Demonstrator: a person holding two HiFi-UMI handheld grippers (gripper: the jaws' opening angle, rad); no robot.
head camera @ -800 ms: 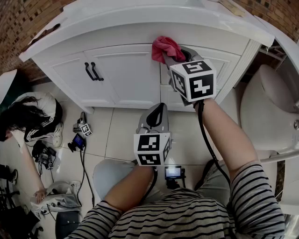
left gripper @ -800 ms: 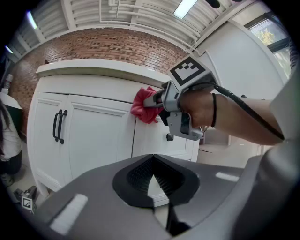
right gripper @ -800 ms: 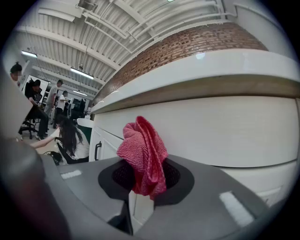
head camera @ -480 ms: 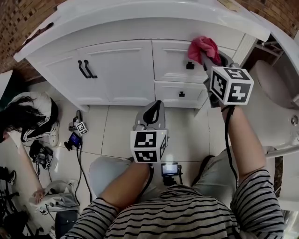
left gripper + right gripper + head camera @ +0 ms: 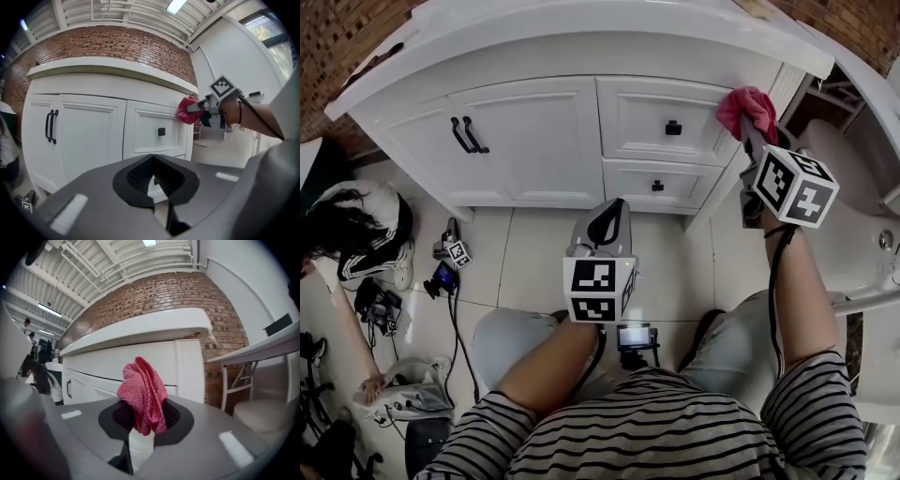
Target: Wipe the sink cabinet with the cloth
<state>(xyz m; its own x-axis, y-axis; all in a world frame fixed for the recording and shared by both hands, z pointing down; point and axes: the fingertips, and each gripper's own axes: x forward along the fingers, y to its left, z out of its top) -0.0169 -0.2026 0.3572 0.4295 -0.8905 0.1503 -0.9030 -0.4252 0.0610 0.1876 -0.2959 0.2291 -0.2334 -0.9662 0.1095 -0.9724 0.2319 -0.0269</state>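
Note:
The white sink cabinet (image 5: 534,141) fills the top of the head view, with two doors at left and two drawers at right. My right gripper (image 5: 750,127) is shut on a crumpled red cloth (image 5: 746,109), which it holds against the cabinet's right front corner, just under the countertop. The same red cloth (image 5: 142,394) bulges out from between the jaws in the right gripper view. My left gripper (image 5: 607,225) hangs shut and empty over the floor tiles, a short way in front of the lower drawer (image 5: 661,185). It shows the red cloth (image 5: 187,110) and cabinet (image 5: 89,136) ahead.
A toilet (image 5: 844,216) stands close on the right of the cabinet. A white side table (image 5: 262,352) stands right of the cabinet. Cables, small devices (image 5: 450,267) and a bag (image 5: 356,234) lie on the tiled floor at left, where a person's arm (image 5: 352,347) reaches in.
My right gripper has swept the red cloth rightward along the top of the cabinet front, from above the drawers to the right corner. The left gripper has stayed where it was.

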